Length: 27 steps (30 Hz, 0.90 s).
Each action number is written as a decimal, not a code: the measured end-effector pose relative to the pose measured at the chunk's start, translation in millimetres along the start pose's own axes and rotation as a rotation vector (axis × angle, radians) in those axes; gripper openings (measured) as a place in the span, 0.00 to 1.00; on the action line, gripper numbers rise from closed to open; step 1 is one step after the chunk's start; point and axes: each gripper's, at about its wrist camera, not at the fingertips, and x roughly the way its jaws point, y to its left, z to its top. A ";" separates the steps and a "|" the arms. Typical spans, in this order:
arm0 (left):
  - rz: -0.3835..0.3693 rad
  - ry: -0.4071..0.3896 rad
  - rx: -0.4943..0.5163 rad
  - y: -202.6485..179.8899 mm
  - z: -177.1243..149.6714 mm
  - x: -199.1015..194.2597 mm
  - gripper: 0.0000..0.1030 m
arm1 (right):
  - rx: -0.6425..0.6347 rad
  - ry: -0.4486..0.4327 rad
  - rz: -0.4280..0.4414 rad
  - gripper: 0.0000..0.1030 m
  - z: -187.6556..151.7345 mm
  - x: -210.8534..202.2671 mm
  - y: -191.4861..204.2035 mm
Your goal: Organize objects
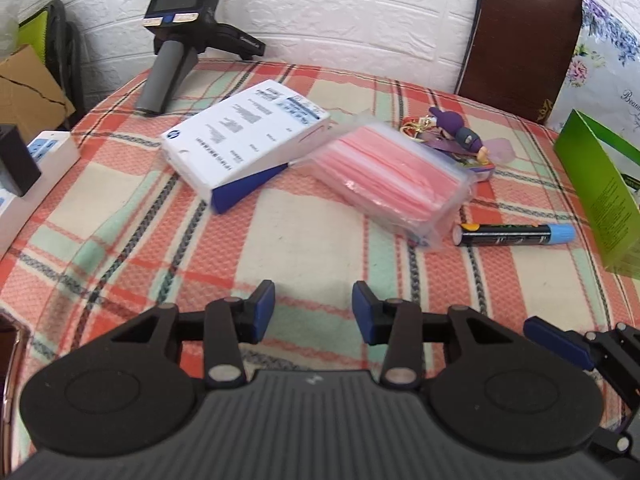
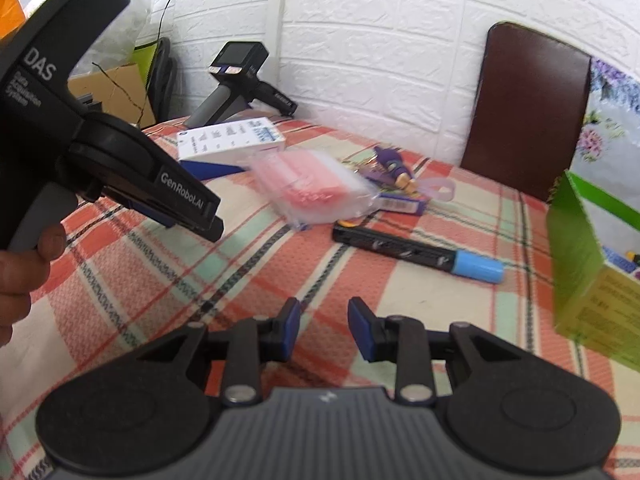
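On the plaid cloth lie a white and blue HP box (image 1: 244,140) (image 2: 232,142), a clear bag of pink sheets (image 1: 390,178) (image 2: 312,188), a purple toy on a card (image 1: 460,136) (image 2: 394,176) and a black marker with a blue cap (image 1: 516,235) (image 2: 418,254). My left gripper (image 1: 314,312) is open and empty, hovering short of the bag. My right gripper (image 2: 324,326) is open and empty, a little short of the marker. The left gripper's body (image 2: 120,160) shows at the left of the right wrist view.
An open green box (image 1: 600,188) (image 2: 588,272) stands at the right edge. A spare handheld gripper device (image 1: 180,36) (image 2: 236,80) leans at the back by the white wall. A brown chair back (image 1: 520,36) (image 2: 528,112) is behind. A white power strip (image 1: 36,168) lies at the left.
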 end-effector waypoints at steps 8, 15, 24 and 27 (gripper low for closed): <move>0.020 0.024 0.008 5.3 -26.2 -21.5 0.56 | 0.049 0.011 0.008 0.34 -3.7 -1.4 -1.7; -0.071 0.069 -0.038 9.8 -47.2 -43.4 0.58 | 0.056 0.011 -0.007 0.35 -4.5 -1.7 0.2; -0.198 0.150 -0.115 16.4 -58.0 -56.5 0.58 | 0.042 0.020 -0.026 0.35 -2.3 -0.3 4.2; -0.207 0.163 -0.115 16.7 -64.1 -60.6 0.58 | 0.040 0.022 -0.031 0.35 -1.5 0.5 5.8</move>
